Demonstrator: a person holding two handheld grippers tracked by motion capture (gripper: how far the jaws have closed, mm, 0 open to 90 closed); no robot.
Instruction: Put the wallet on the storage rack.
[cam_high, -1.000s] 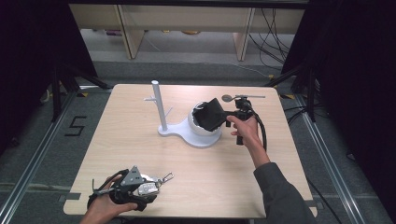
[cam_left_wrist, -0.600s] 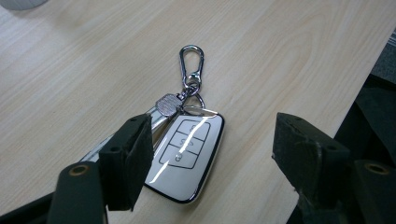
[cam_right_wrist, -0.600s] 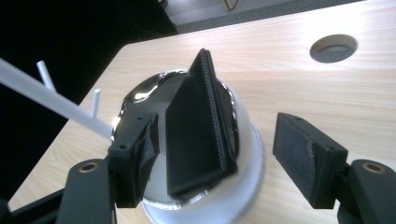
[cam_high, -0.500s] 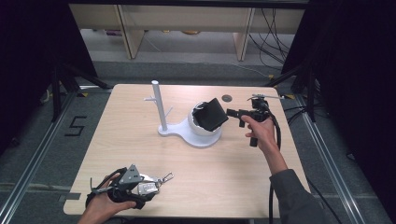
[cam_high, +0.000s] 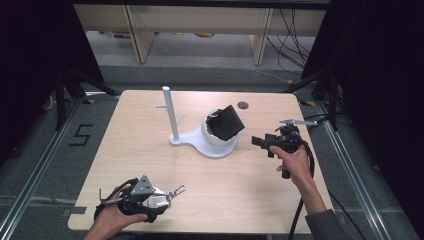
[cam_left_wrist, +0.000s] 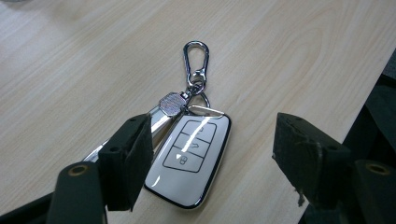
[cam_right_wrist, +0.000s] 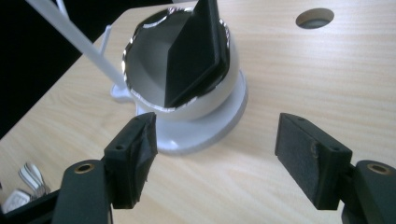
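High view: compared with a second earlier, the right gripper (cam_high: 263, 144) has drawn back from the black wallet (cam_high: 227, 123), which now stands tilted in the white bowl (cam_high: 214, 140) of the stand, and its jaws have just been opening, with nothing between them. Pale wooden table (cam_high: 240, 190) (a round hole (cam_high: 243, 105) near its far edge) stands on a grey floor between dark curtains, with shelving behind. Left gripper (cam_left_wrist: 212, 154), at the near left corner, is spread wide; the white car key (cam_left_wrist: 189, 158) with its silver clip (cam_left_wrist: 196, 53) lies on the table between the jaws, close against the left pad (cam_left_wrist: 140, 154), unpinched.
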